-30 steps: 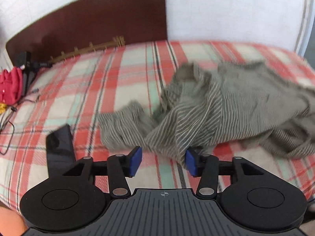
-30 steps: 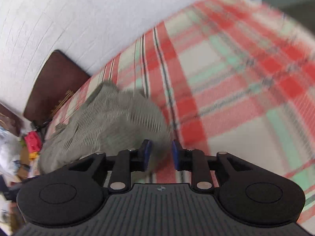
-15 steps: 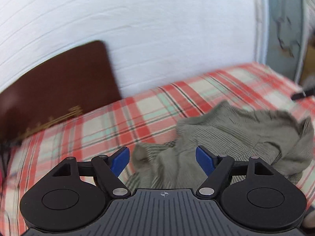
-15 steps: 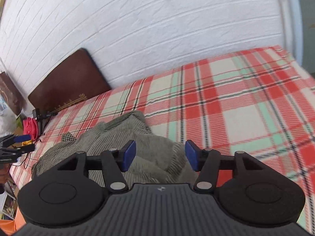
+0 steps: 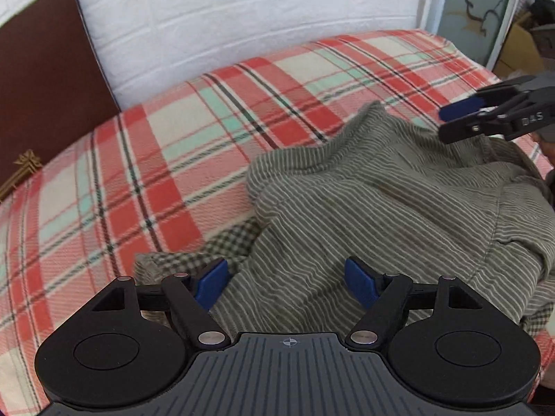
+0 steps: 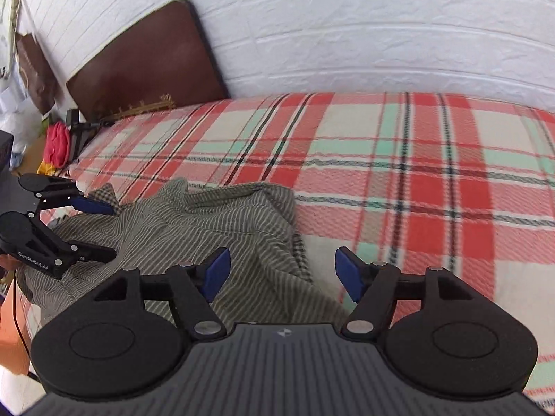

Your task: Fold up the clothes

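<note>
Across the lower centre of the left wrist view, the left gripper [image 5: 287,282] stands wide, its blue pads [image 5: 211,282] apart over the cloth and gripping nothing. Under and ahead of it lies the striped garment [image 5: 364,208], grey-green with thin pale stripes, crumpled in a heap on the bed [image 5: 166,159]. A checked part of the cloth [image 5: 194,256] shows at the garment's lower left edge, just beside the left pad. The bed carries a plaid cover in red, cream and mint. At the right edge of this frame the right gripper [image 5: 451,123] enters, hanging just above the far side of the heap; whether it touches cannot be told.

Seen from the right wrist, the right gripper [image 6: 282,272] is likewise wide and holds nothing. The garment [image 6: 215,228] fills the lower left of that frame; its right border falls between the two pads. The left gripper [image 6: 104,230] appears at the left edge, fingers spread above the cloth. A brown headboard [image 6: 145,62] leans at the upper left against a white brick-pattern wall [image 6: 381,27]. A red bundle [image 6: 57,144] sits at the far left beside the bed.
</note>
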